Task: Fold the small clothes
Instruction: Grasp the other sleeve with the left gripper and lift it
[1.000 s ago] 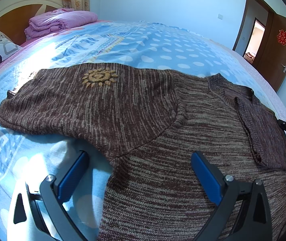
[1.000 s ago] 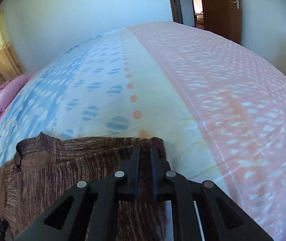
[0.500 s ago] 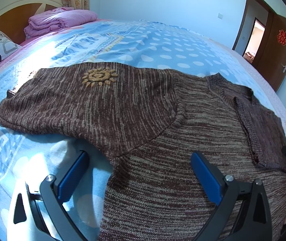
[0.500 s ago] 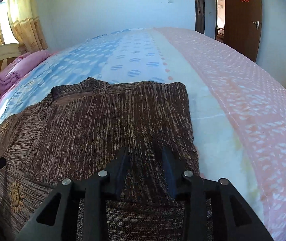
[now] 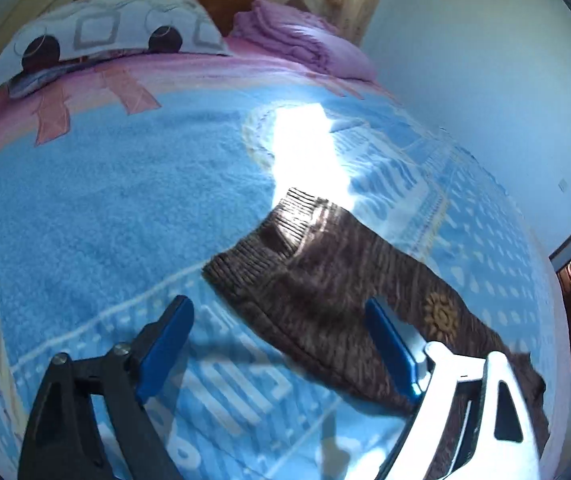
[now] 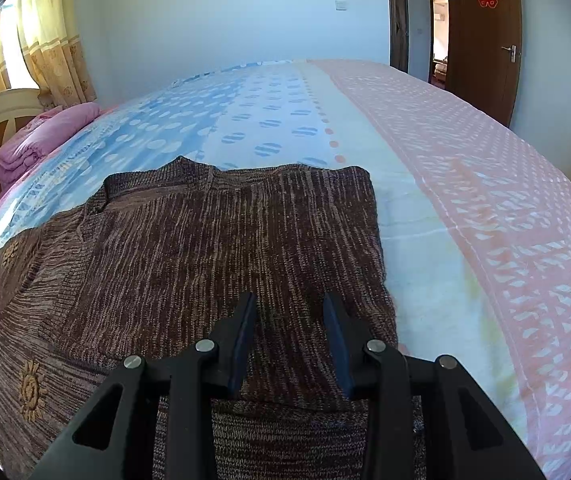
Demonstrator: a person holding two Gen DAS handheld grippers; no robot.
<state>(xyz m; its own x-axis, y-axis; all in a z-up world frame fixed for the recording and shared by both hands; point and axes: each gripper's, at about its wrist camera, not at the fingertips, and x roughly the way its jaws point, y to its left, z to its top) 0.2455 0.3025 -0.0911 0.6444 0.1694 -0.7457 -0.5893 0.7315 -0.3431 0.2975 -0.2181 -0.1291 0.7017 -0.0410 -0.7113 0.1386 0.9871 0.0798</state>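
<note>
A brown knitted sweater (image 6: 213, 248) with small gold sun emblems lies flat on the bed; its right sleeve is folded over the body. In the left wrist view its left sleeve (image 5: 325, 280) stretches out, ribbed cuff toward the headboard. My left gripper (image 5: 277, 316) is wide open, hovering just above that sleeve near the cuff. My right gripper (image 6: 289, 308) is open and empty above the folded right part of the sweater, near its lower edge.
The bed (image 6: 465, 184) has a blue, white and pink patterned cover. A folded purple blanket (image 5: 305, 40) and a pillow (image 5: 105, 36) lie by the headboard. A brown door (image 6: 481, 32) stands at the far right wall.
My left gripper has swung left from the sweater's body to the outstretched left sleeve. My right gripper has opened wider and pulled back a little over the folded part.
</note>
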